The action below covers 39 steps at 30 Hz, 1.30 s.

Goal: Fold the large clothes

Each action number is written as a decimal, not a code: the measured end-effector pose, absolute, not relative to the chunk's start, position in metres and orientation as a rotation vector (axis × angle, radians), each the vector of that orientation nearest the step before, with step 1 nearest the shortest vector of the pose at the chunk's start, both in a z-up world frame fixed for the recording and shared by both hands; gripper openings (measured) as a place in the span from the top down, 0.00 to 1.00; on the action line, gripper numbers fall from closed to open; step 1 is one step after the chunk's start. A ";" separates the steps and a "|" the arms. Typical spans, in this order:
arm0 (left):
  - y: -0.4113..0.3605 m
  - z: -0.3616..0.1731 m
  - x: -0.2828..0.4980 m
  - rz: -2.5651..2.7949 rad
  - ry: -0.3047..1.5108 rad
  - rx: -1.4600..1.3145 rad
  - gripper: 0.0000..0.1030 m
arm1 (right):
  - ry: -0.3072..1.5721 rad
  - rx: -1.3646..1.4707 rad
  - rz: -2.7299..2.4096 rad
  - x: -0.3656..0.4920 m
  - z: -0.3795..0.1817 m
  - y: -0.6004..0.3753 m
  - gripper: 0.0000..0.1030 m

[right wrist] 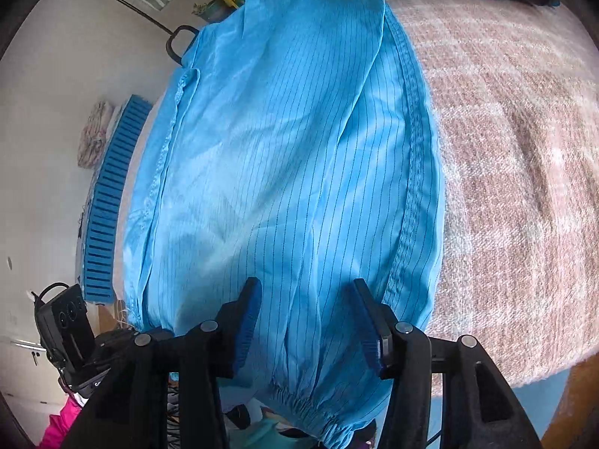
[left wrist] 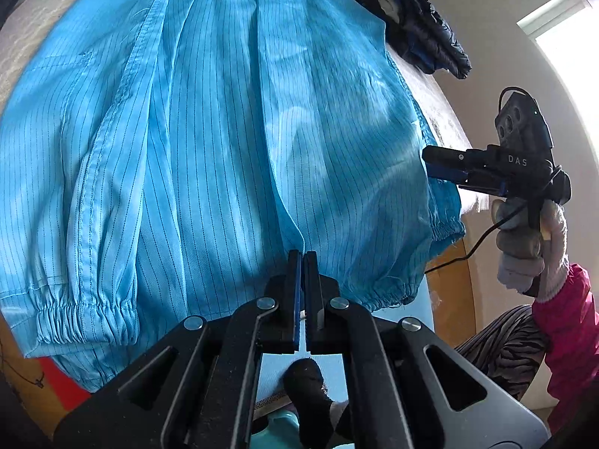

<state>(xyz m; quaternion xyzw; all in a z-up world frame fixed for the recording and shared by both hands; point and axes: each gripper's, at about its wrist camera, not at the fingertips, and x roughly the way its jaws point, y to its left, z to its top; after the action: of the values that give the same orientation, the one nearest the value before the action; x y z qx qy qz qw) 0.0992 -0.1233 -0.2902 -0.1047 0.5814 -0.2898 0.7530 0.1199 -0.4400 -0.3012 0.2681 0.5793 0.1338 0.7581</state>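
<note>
A large blue pinstriped garment (left wrist: 224, 131) lies spread over a pink-and-white woven blanket (right wrist: 516, 157), its elastic cuffs (left wrist: 86, 318) hanging off the near edge. The left gripper (left wrist: 302, 258) sits at the hem between the two cuffs, its fingers drawn together with barely a slit between them; whether cloth is pinched in that slit cannot be told from either view. The right gripper (right wrist: 305, 299) hovers at the garment's outer edge, its blue-padded fingers (right wrist: 249, 321) spread wide with folded fabric lying between them, not yet clamped. A dark pile of clothes (left wrist: 419, 26) rests at the far corner of the blanket.

The step in hand appears to be taking hold for a fold. To do it well, the right fingers likely need to close on every layer just above the gathered cuff, not the top one only, and both grippers should lift together so the slippery cloth stays taut and the seams line up.
</note>
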 end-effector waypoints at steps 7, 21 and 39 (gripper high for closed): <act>-0.134 -0.289 0.101 -0.632 1.260 -0.225 1.00 | 1.222 0.598 0.331 0.114 -0.295 -0.435 1.00; -0.197 -0.283 0.077 -0.770 1.287 -0.164 1.00 | 1.239 0.542 0.186 0.100 -0.267 -0.480 1.00; -0.167 -0.215 0.108 -0.737 1.132 -0.105 0.97 | 1.236 0.719 0.259 0.136 -0.308 -0.492 0.74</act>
<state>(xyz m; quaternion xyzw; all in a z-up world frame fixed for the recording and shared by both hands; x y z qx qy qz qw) 0.1084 -0.1673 -0.2146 -0.0485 0.5237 -0.3410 0.7791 0.1363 -0.4917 -0.3077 0.3285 0.5649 0.1183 0.7477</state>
